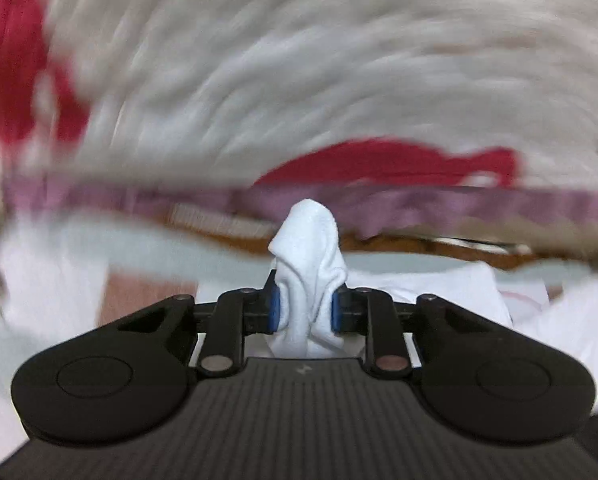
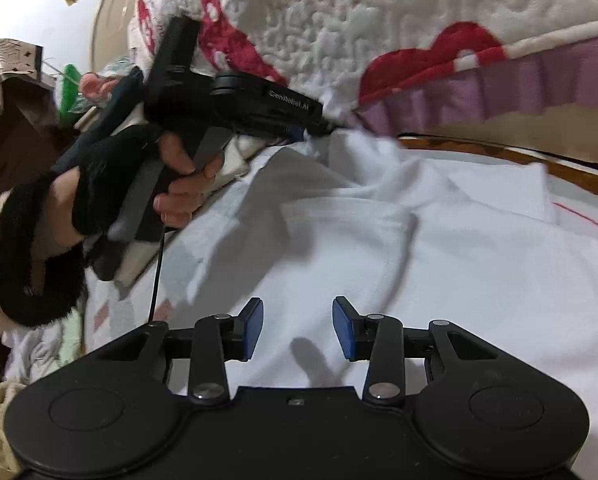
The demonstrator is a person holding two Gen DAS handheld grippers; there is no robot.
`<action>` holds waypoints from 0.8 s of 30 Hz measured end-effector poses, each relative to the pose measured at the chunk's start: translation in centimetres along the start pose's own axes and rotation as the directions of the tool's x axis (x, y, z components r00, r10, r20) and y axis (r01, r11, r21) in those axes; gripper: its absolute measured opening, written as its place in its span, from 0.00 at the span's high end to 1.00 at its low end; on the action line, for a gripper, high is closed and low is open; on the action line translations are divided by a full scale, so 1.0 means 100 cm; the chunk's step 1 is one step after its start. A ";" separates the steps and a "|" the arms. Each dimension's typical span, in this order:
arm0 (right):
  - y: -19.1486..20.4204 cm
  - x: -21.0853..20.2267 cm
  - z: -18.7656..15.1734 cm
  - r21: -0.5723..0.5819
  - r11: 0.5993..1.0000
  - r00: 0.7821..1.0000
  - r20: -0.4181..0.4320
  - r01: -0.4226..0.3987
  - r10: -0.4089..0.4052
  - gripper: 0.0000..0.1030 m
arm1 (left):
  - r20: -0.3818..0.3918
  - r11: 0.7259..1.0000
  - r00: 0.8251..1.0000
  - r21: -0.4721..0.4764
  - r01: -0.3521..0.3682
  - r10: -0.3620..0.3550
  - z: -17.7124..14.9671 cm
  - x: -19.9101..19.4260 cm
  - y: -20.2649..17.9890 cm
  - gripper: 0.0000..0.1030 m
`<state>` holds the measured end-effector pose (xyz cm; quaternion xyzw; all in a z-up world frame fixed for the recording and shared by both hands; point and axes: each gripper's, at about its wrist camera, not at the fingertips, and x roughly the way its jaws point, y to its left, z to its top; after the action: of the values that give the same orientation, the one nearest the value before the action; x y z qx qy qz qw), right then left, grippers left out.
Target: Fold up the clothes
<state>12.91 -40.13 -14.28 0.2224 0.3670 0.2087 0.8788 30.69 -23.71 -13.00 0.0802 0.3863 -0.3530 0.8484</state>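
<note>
On the bed, rumpled white cotton shirt (image 2: 439, 248) spread flat, one corner bunched in left tool (image 1: 305, 310), clamped tight. Right tool (image 2: 297, 330) wide, holding nothing, above shirt.

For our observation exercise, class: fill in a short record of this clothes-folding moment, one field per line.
Garment: white shirt, spread out, partly folded
Left gripper: shut on a bunch of the shirt's fabric
Right gripper: open, above the shirt, holding nothing
Behind: white quilt with red shapes and a purple frill
Left view: background blurred
</note>
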 end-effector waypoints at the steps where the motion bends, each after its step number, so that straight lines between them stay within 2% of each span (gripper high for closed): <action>1: -0.002 0.006 0.003 0.016 1.000 1.000 -0.009 0.000 0.001 0.56 | 0.057 0.999 0.998 0.034 0.015 -0.016 -0.002 -0.015 -0.010 0.79; 3: -0.005 0.017 0.009 0.049 0.999 1.000 -0.027 -0.001 0.002 0.56 | 0.160 0.996 0.984 0.045 0.072 -0.078 -0.003 -0.046 -0.021 0.79; 4: -0.008 0.021 0.011 0.067 0.997 0.999 -0.024 0.029 -0.028 0.55 | 0.202 0.993 0.972 0.044 0.112 -0.119 -0.008 -0.064 -0.026 0.79; 6: -0.016 0.025 0.013 0.096 0.990 0.994 -0.014 0.108 -0.107 0.55 | 0.280 0.980 0.939 0.047 0.194 -0.199 -0.018 -0.100 -0.038 0.79; 7: -0.020 0.025 0.014 0.105 0.984 0.990 -0.001 0.143 -0.144 0.58 | 0.287 0.975 0.932 0.059 0.214 -0.222 -0.029 -0.113 -0.042 0.78; 8: -0.026 0.023 0.014 0.131 0.982 0.991 0.009 0.134 -0.136 0.60 | 0.286 0.971 0.928 0.072 0.229 -0.240 -0.041 -0.126 -0.047 0.78; 9: -0.032 0.022 0.015 0.157 0.980 0.992 0.019 0.124 -0.128 0.63 | 0.258 0.969 0.934 0.079 0.235 -0.248 -0.055 -0.130 -0.049 0.78; 11: -0.034 0.019 0.017 0.167 0.970 0.982 0.035 0.177 -0.185 0.65 | 0.188 0.966 0.948 0.089 0.244 -0.257 -0.085 -0.136 -0.051 0.78; 12: -0.035 0.017 0.017 0.172 0.964 0.976 0.043 0.203 -0.214 0.59 | 0.152 0.967 0.956 0.095 0.238 -0.250 -0.099 -0.136 -0.050 0.76; 13: -0.033 0.017 0.018 0.147 0.958 0.966 0.039 0.246 -0.254 0.59 | 0.111 0.971 0.967 0.099 0.219 -0.229 -0.109 -0.135 -0.049 0.76; 15: -0.036 0.018 0.018 0.143 0.958 0.966 0.038 0.250 -0.257 0.60 | 0.041 0.982 0.983 0.066 0.176 -0.179 -0.121 -0.133 -0.039 0.63; 17: -0.039 0.019 0.018 0.140 0.957 0.965 0.038 0.253 -0.260 0.60 | 0.021 0.984 0.984 -0.032 0.176 -0.175 -0.125 -0.137 -0.023 0.56; 18: -0.039 0.018 0.018 0.144 0.956 0.964 0.040 0.255 -0.263 0.60 | 0.017 0.979 0.982 -0.078 0.186 -0.186 -0.126 -0.140 -0.014 0.49; 19: -0.039 0.015 0.018 0.147 0.956 0.964 0.040 0.255 -0.264 0.59 | 0.012 0.973 0.980 -0.122 0.196 -0.196 -0.128 -0.143 -0.005 0.46; 22: -0.038 0.011 0.023 0.144 0.954 0.962 0.041 0.262 -0.271 0.58 | -0.052 0.971 0.982 -0.168 0.171 -0.181 -0.139 -0.146 0.011 0.44; 24: -0.044 0.006 0.029 0.191 0.950 0.965 0.038 0.249 -0.260 0.57 | -0.108 0.973 0.974 -0.143 0.182 -0.199 -0.148 -0.140 0.011 0.44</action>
<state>16.32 -44.04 -15.19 0.2602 0.3828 0.0518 0.8849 16.22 -9.34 -13.37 0.0075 0.4658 -0.4009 0.7888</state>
